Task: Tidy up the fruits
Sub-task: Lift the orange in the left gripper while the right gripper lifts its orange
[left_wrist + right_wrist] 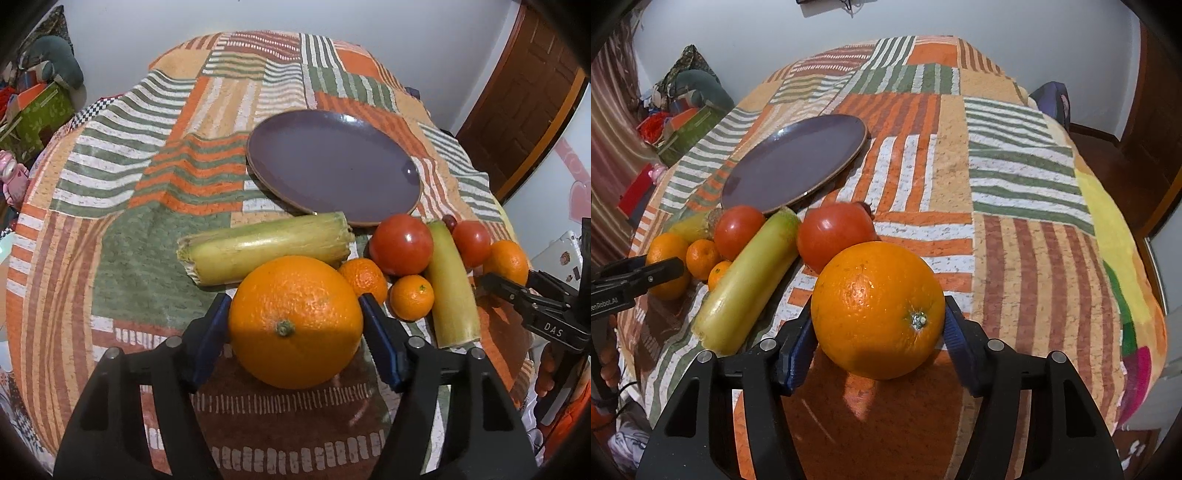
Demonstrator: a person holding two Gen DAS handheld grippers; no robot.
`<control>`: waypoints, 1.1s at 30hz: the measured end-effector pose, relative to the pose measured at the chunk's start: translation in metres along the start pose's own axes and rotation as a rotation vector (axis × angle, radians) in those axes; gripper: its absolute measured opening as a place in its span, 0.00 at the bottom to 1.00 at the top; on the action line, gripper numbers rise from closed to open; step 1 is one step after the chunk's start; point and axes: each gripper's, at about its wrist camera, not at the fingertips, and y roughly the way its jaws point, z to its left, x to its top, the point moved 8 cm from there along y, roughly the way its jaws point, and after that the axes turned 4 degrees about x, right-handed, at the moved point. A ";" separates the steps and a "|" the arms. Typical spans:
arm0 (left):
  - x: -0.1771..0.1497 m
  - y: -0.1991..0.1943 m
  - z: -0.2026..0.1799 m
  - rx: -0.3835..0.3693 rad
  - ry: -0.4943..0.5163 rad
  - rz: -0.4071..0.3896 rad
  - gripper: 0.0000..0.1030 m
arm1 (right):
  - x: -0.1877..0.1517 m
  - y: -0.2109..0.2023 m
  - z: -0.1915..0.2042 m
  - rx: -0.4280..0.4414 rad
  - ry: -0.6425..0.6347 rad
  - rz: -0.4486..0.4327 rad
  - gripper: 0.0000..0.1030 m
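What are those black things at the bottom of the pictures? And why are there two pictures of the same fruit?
Those are two claws, and a person holds one in each hand. Each claw carries a little camera that looks out along its fingers, so you get one picture per hand. In the left-hand picture, the left claw squeezes a big orange. In the right-hand picture, the right claw grips a second big orange. On the striped cloth lie a purple plate, two tomatoes, small tangerines and two long yellow-green vegetables.
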 end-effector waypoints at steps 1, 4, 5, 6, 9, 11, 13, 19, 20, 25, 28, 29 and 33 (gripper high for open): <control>0.002 -0.003 0.001 0.002 -0.001 -0.008 0.67 | 0.002 -0.003 0.000 0.000 0.001 -0.010 0.58; 0.008 -0.015 0.000 -0.002 0.000 -0.037 0.67 | 0.009 -0.012 0.001 -0.003 -0.003 -0.041 0.58; 0.011 -0.020 0.000 -0.003 0.004 -0.050 0.67 | 0.012 -0.015 0.002 -0.006 -0.009 -0.056 0.57; 0.014 -0.024 -0.001 -0.001 0.008 -0.064 0.67 | 0.016 -0.018 0.003 -0.007 -0.015 -0.067 0.57; 0.024 -0.038 -0.003 0.000 0.019 -0.105 0.67 | 0.027 -0.027 0.007 -0.005 -0.030 -0.101 0.57; 0.032 -0.047 -0.004 -0.003 0.023 -0.136 0.67 | 0.035 -0.032 0.011 -0.005 -0.042 -0.125 0.57; 0.041 -0.055 -0.005 -0.003 0.027 -0.164 0.67 | 0.045 -0.036 0.014 -0.005 -0.060 -0.149 0.57; 0.069 -0.072 -0.005 0.001 0.035 -0.236 0.67 | 0.076 -0.045 0.029 -0.005 -0.119 -0.212 0.58; 0.075 -0.074 -0.005 -0.001 0.032 -0.248 0.67 | 0.081 -0.046 0.032 -0.003 -0.130 -0.223 0.58; 0.097 -0.081 -0.004 -0.005 0.020 -0.291 0.67 | 0.105 -0.046 0.051 0.016 -0.179 -0.271 0.58; 0.111 -0.082 -0.005 0.002 0.026 -0.314 0.67 | 0.115 -0.044 0.060 0.028 -0.195 -0.288 0.58; 0.115 -0.081 -0.005 0.005 0.025 -0.320 0.67 | 0.118 -0.044 0.063 0.031 -0.200 -0.296 0.58; 0.132 -0.074 -0.003 0.012 0.018 -0.328 0.67 | 0.138 -0.040 0.073 0.048 -0.217 -0.325 0.58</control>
